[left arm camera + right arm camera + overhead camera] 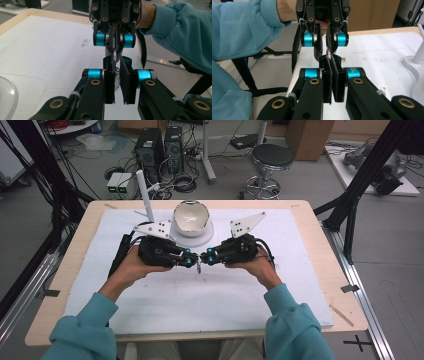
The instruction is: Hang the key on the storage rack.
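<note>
Room: grey floor behind the table, with computer towers (pixel 159 147), a round stool (pixel 270 164), cardboard boxes and loose cables
Table: pale wooden top (pixel 320 257) covered by a white mat (pixel 220 295) with faint dark smudges
Back of the mat: a white bowl (pixel 190 216) tilted on a round white stand (pixel 200 236), with a slim white post (pixel 145 195) standing to its left
Person: both forearms in teal sleeves (pixel 292 322) come in from the near edge, one gripper in each hand
Left gripper (pixel 192 261): points inward toward the middle of the mat, tip to tip with the other; in the left gripper view (pixel 116 85) its jaws stand close together with a narrow gap, and a small thin piece sits against the left pad
Right gripper (pixel 206 258): points inward from the other side; in the right gripper view (pixel 332 82) its jaws are pressed flat together, and something thin peeks out at their tips
Small metal piece (pixel 199 267): hangs just below the place where the two gripper tips meet, above the mat in front of the bowl; it looks like a small ring or clip, too tiny to name for sure; in the left gripper view it shows as a thin glinting strip (pixel 115 53) running between the two grippers
Grip: the right jaws look clamped on the piece; whether the left pads truly press on it I cannot tell
</note>
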`<action>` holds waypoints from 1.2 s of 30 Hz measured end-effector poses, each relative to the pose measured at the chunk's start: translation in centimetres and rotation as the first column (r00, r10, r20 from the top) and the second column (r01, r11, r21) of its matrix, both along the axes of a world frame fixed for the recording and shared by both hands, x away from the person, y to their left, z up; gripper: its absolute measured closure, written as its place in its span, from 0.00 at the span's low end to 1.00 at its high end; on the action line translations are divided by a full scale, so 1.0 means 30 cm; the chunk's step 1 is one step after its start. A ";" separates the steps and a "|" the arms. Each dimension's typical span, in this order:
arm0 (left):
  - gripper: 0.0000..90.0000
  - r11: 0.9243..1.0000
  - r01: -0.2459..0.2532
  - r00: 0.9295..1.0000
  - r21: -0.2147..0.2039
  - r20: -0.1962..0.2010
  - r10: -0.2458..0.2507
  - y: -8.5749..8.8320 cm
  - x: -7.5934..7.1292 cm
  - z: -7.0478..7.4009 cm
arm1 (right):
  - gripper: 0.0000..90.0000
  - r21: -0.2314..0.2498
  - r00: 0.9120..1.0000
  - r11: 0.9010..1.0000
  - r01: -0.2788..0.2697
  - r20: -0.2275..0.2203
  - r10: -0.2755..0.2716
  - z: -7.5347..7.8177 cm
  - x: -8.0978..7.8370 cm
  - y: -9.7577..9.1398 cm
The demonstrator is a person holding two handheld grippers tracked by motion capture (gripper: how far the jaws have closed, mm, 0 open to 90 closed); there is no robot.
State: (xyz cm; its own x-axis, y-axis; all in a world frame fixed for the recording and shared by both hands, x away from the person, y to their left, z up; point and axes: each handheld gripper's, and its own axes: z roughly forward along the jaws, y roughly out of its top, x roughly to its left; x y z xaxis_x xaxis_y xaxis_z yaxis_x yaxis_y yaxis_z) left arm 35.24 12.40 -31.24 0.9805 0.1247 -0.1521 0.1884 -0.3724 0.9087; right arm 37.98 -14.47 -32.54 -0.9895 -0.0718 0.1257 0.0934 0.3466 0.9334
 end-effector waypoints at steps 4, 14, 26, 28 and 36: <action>0.92 1.000 -0.002 1.000 0.000 0.000 0.002 0.001 -0.003 0.002 | 0.99 0.004 1.000 1.000 -0.005 0.002 0.005 0.000 0.001 -0.001; 0.96 1.000 -0.015 1.000 -0.001 -0.001 0.015 0.007 -0.003 0.006 | 0.98 -0.005 1.000 1.000 -0.004 -0.017 0.004 0.000 -0.003 0.001; 0.98 1.000 -0.024 1.000 0.009 0.014 0.024 0.003 -0.010 0.007 | 0.98 0.001 1.000 1.000 -0.006 -0.018 0.006 -0.004 0.002 0.002; 0.99 1.000 -0.029 0.999 0.012 0.024 0.029 0.004 -0.013 0.010 | 0.97 0.000 1.000 1.000 -0.010 -0.009 0.010 -0.003 0.002 0.002; 0.99 0.999 -0.050 0.998 0.017 0.031 0.050 0.014 -0.009 0.012 | 0.18 0.024 0.988 0.988 0.150 0.017 -0.151 -0.007 -0.007 0.002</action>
